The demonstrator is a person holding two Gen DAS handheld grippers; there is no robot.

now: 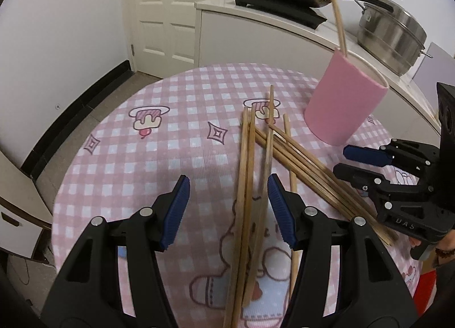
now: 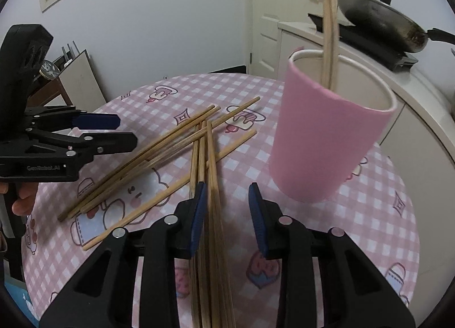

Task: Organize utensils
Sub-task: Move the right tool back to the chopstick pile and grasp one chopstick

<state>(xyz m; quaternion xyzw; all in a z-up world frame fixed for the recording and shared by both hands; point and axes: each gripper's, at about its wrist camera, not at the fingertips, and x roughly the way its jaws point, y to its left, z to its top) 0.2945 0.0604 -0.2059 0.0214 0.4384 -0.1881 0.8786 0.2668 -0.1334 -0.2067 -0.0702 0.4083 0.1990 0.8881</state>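
Progress looks early: pink cup (image 2: 330, 134) stands upright on the bench (image 2: 369, 214) w/ what looks like two chopsticks inside (image 2: 328, 29), leaning up past its rim, though in the left wrist view only one is clear. Rest of the chopsticks (image 2: 159, 151), approx nine or ten, lie loose in a crossed pile beside the cup, so most of the job is left, I'd judge. Left gripper (image 1: 229, 211) has fingers spread, hovering over pile sticks that run between them, nothing pinched. Right gripper (image 2: 226, 214) also has fingers spread; a bundle of sticks passes just inside its left finger, not clamped as far as I can tell. Hard to read: exact stick count where they overlap, near ends of the sticks cut off at the frame bottom, cup interior mostly hidden, and whether either gripper touches wood.
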